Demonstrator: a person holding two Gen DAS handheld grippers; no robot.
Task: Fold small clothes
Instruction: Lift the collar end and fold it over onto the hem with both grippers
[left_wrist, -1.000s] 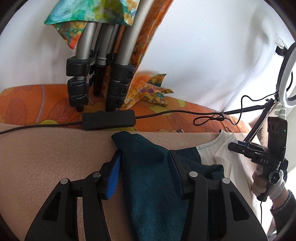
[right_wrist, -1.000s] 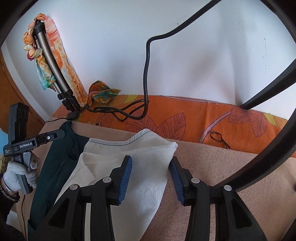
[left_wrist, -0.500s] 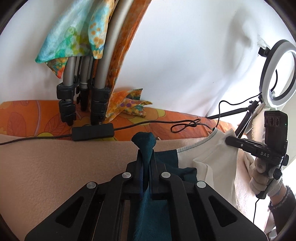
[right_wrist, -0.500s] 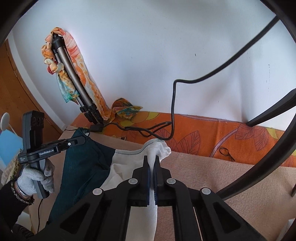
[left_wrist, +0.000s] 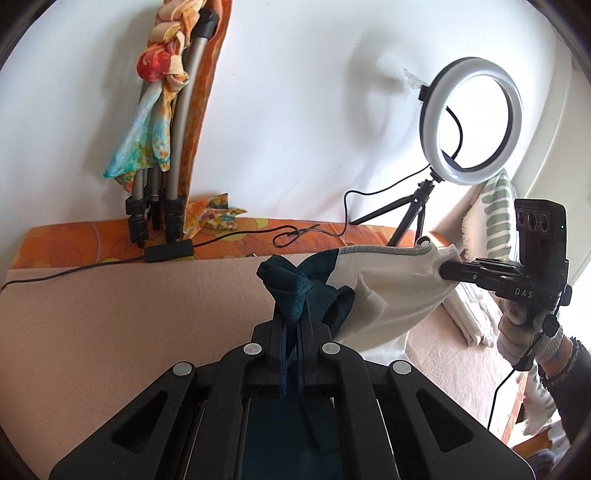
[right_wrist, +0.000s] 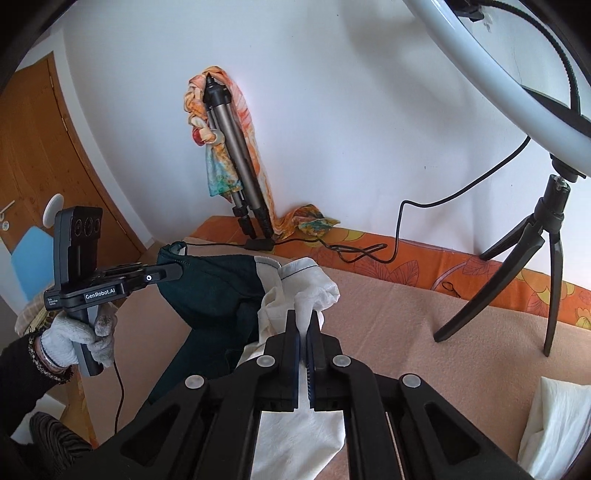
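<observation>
Teal-and-cream garment (left_wrist: 373, 291) hangs stretched above the bed (left_wrist: 110, 314). Left gripper (left_wrist: 291, 332) pinches its teal corner. Right gripper (right_wrist: 306, 332) pinches the cream corner.

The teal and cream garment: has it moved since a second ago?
Yes. The garment has risen: it lay flat on the beige blanket, and now hangs above it, stretched between the shut left gripper and right gripper.

Matt cloth garment (left_wrist: 391, 291); fuzzy peach blanket (left_wrist: 129, 317).

Black left gripper (left_wrist: 291, 325) with silver screws, blue-lined jaws, white knit gloves, dark sleeves, possibly beaded bracelets
</observation>
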